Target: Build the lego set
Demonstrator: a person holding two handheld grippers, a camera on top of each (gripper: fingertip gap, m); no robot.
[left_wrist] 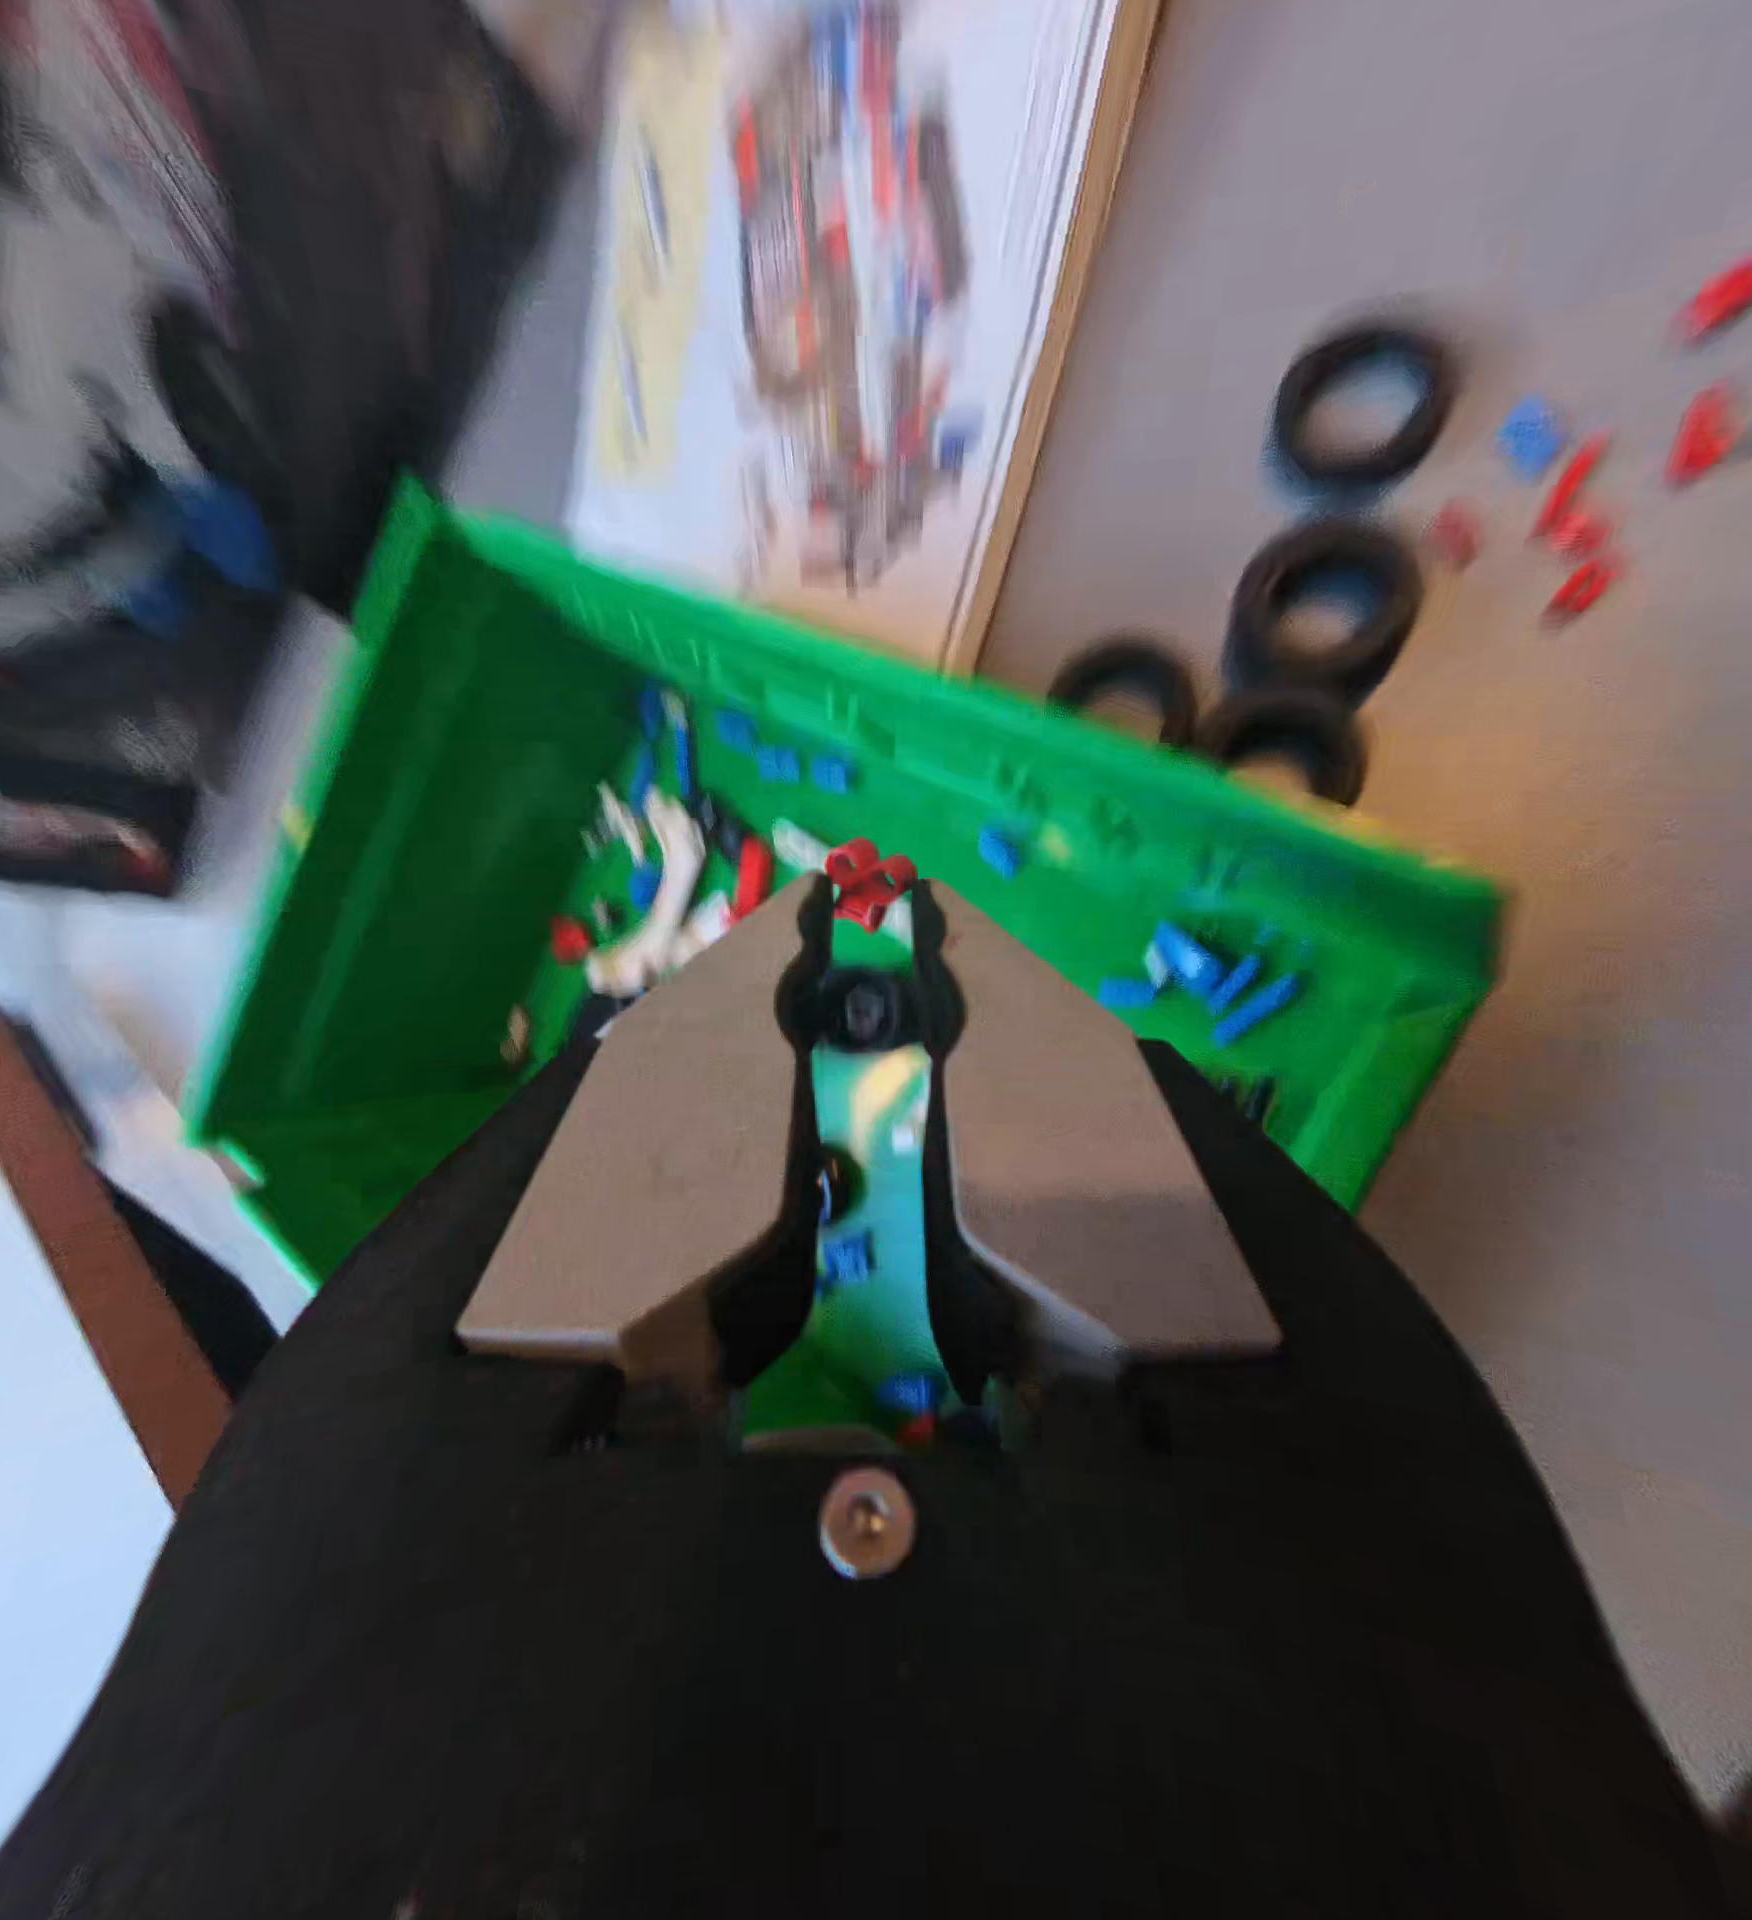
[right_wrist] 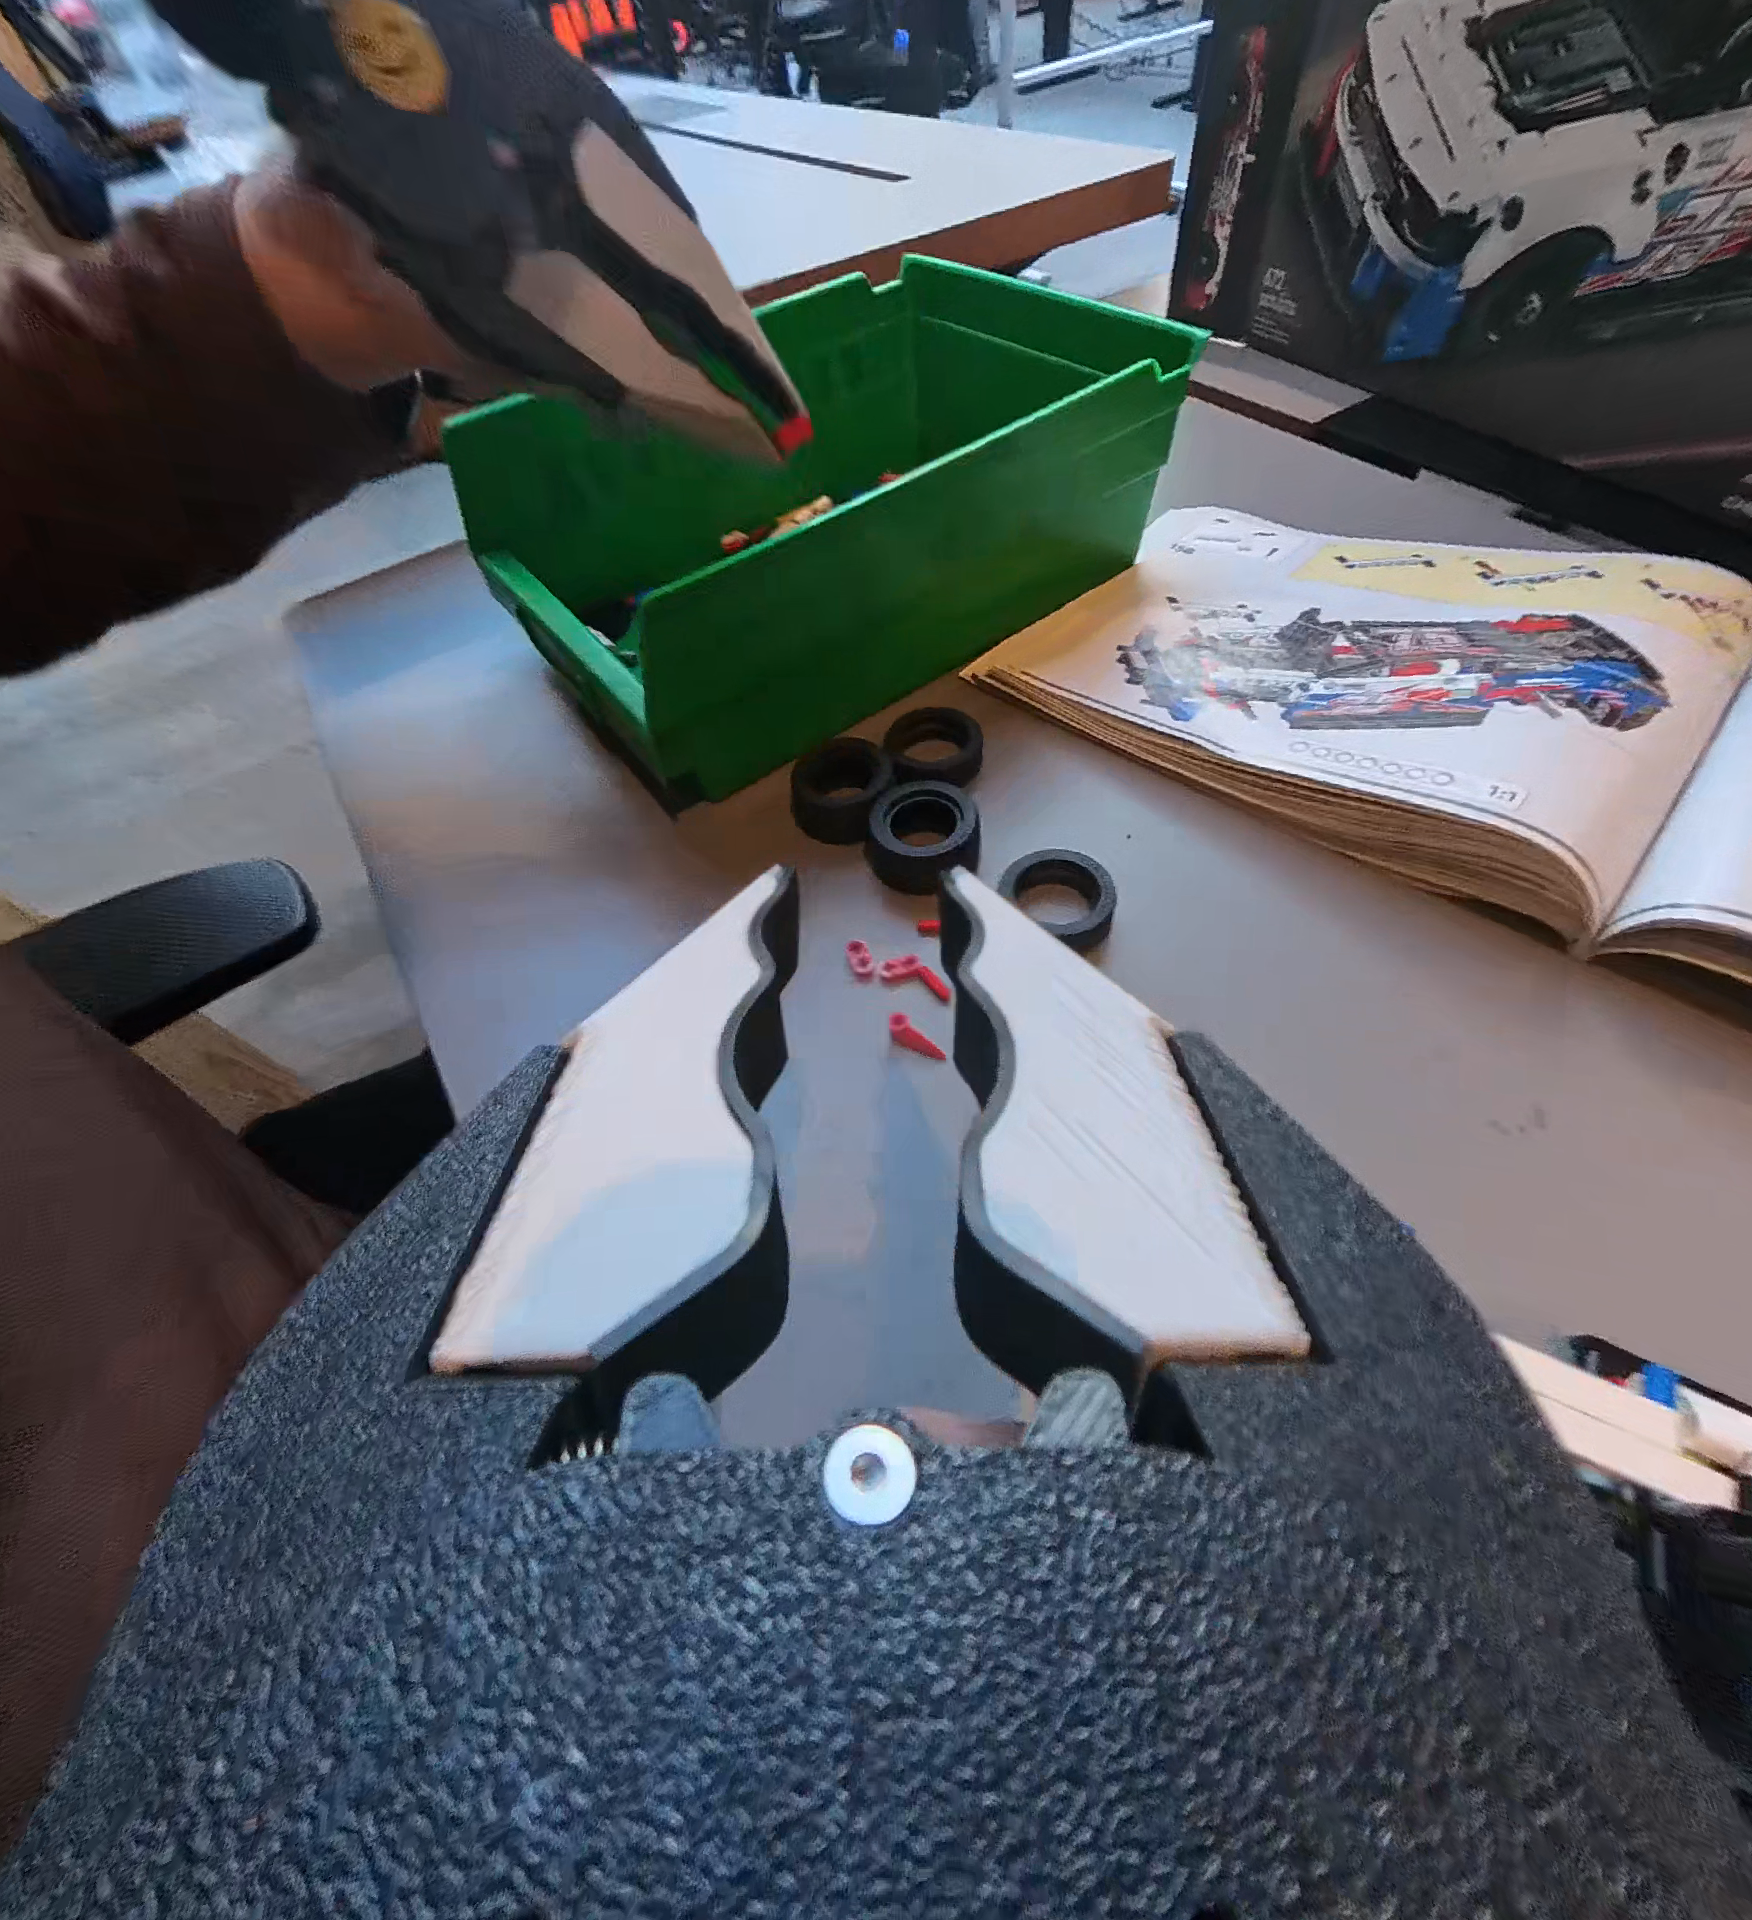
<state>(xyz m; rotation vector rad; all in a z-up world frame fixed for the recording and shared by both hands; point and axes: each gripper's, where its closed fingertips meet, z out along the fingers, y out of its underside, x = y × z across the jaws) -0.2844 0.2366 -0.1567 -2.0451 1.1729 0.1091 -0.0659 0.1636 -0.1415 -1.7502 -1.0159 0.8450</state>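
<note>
I've got a small red lego piece [left_wrist: 867,883] pinched at the tips of my left gripper [left_wrist: 870,891], held above the green bin [left_wrist: 415,831] where loose blue, white and red parts lie on the bottom. The right wrist view shows that same gripper poised over the bin's open top, red bit at its tip, with a brown sleeve [right_wrist: 72,416] behind it. My right gripper [right_wrist: 870,883] is spread and empty, low over the pale grey table [right_wrist: 1319,1143]; a few small red pieces [right_wrist: 898,987] lie on the table between its fingers. Just past them, four black tyres [right_wrist: 919,831] sit beside the bin's near corner. The open instruction booklet [right_wrist: 1371,675] lies to the right, and the set's box [right_wrist: 1526,208] stands behind it, clear only in this view; the left view is badly smeared. Another table [right_wrist: 903,197] and dim room clutter lie beyond, a black chair armrest [right_wrist: 176,935] low left.
</note>
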